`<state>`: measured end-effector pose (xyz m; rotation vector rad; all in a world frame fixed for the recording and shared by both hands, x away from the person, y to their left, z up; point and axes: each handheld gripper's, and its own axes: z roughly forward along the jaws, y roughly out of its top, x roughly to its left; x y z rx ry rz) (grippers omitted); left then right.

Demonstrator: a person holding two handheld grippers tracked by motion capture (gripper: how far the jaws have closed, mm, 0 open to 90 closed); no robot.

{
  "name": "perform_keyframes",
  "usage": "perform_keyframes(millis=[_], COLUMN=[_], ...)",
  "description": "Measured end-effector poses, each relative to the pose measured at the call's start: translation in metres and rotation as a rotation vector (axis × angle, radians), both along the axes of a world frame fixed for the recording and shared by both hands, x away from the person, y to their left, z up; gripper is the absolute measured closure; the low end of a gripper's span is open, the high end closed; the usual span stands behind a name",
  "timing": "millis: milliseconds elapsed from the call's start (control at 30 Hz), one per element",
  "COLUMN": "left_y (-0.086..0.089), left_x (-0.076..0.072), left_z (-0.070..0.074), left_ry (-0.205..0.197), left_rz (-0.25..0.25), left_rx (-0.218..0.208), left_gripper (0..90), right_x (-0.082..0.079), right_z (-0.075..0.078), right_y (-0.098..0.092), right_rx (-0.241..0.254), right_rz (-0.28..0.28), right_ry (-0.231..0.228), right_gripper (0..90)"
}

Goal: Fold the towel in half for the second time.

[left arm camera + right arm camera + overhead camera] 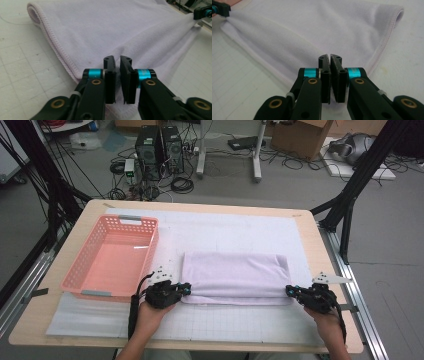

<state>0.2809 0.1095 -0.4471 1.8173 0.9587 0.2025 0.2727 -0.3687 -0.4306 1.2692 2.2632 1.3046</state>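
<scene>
The table (310, 227) carries a white gridded mat (225, 232). On the mat, a folded lilac towel (235, 275) lies directly between the two tongs, its long axis running from one to the other, along the near table edge. A pink basket (112, 257) stands beyond the left gripper (186, 290), just beside the towel's left end.

The left gripper sits at the towel's near-left corner and the right gripper (290, 291) at the near-right corner; each hand is equally close to its own corner. Both forearms enter from the near edge, with the tongs held low and roughly level, pointing inward toward the cloth.

In the left gripper view, the left gripper (117, 62) has its jaws closed on the towel (112, 30) hem. In the right gripper view, the right gripper (330, 59) is likewise clamped on the towel (317, 27) edge. Judged next move: lift both corners together and carry them away from the body.
</scene>
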Motion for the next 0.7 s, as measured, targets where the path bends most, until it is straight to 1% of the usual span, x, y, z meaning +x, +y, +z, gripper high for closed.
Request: perform_keyframes(millis=[33,67,100,133,167,200,233,267,300,333,367,400,433,467,500,533,567,600,633,667,700], left_y=[0.002,0.003,0.004,0.003,0.001,0.000,-0.001,-0.002,-0.003,-0.004,-0.004,-0.005,-0.005,-0.006,-0.006,-0.006,-0.006,-0.007,-0.007,-0.008,-0.009], left_x=[-0.003,-0.007,-0.012,-0.014,-0.016,-0.016,-0.016,-0.015,-0.012,-0.009,-0.006,-0.005,-0.003,-0.002,-0.002,-0.003,-0.005,-0.006,-0.006,-0.007,-0.007], left_z=[-0.001,-0.002,-0.001,0.000,0.004,0.007,0.009,0.010,0.010,0.008,0.006,0.003,0.001,-0.002,-0.004,-0.005,-0.005,-0.005,-0.005,-0.005,-0.005], left_ry=[0.006,0.008,-0.013,-0.035,-0.075,-0.094,-0.100,-0.108,-0.095,-0.069,-0.046,-0.030,-0.003,0.026,0.043,0.042,0.040,0.037,0.033,0.030,0.030], left_rz=[0.001,0.002,0.015,0.026,0.021,0.014,0.021,0.031,0.039,0.055,0.070,0.081,0.085,0.096,0.104,0.108,0.112,0.111,0.112,0.116,0.117], left_rx=[-0.019,-0.040,-0.047,-0.042,-0.039,-0.046,-0.058,-0.062,-0.068,-0.060,-0.051,-0.036,-0.016,0.003,0.022,0.026,0.033,0.044,0.056,0.069,0.090], left_gripper=[69.8,61.2,55.3,49.6,46.3,46.4,46.1,46.0,46.3,47.9,51.2,52.7,54.0,55.9,54.3,52.7,52.6,52.7,55.1,59.7,67.9], right_x=[-0.003,-0.006,-0.009,-0.013,-0.015,-0.018,-0.019,-0.019,-0.017,-0.014,-0.011,-0.008,-0.006,-0.005,-0.004,-0.005,-0.006,-0.010,-0.012,-0.013,-0.013], right_z=[0.000,-0.001,-0.002,-0.002,0.000,0.003,0.006,0.007,0.008,0.007,0.005,0.002,0.000,-0.002,-0.004,-0.005,-0.006,-0.006,-0.006,-0.007,-0.008], right_y=[-0.001,-0.002,-0.003,-0.006,-0.009,-0.012,-0.014,-0.013,-0.011,-0.009,-0.006,-0.002,0.001,0.004,0.005,0.007,0.007,0.006,0.006,0.005,0.003], right_rx=[-0.003,-0.011,-0.015,0.009,0.031,0.071,0.097,0.102,0.093,0.079,0.067,0.049,0.023,0.008,-0.023,-0.062,-0.078,-0.095,-0.107,-0.117,-0.127], right_rz=[0.003,0.003,0.000,-0.020,-0.036,-0.062,-0.076,-0.091,-0.103,-0.103,-0.106,-0.107,-0.105,-0.096,-0.092,-0.100,-0.108,-0.131,-0.129,-0.131,-0.128], right_ry=[0.002,0.012,0.021,0.027,0.024,0.000,-0.023,-0.039,-0.050,-0.051,-0.042,-0.032,-0.023,-0.007,-0.005,-0.002,0.000,-0.003,-0.002,0.001,0.018], right_gripper=[82.9,77.7,71.1,64.6,61.9,61.7,62.4,63.3,65.8,68.8,71.6,72.9,73.1,73.1,71.0,64.6,57.0,57.5,58.1,61.5,70.0])
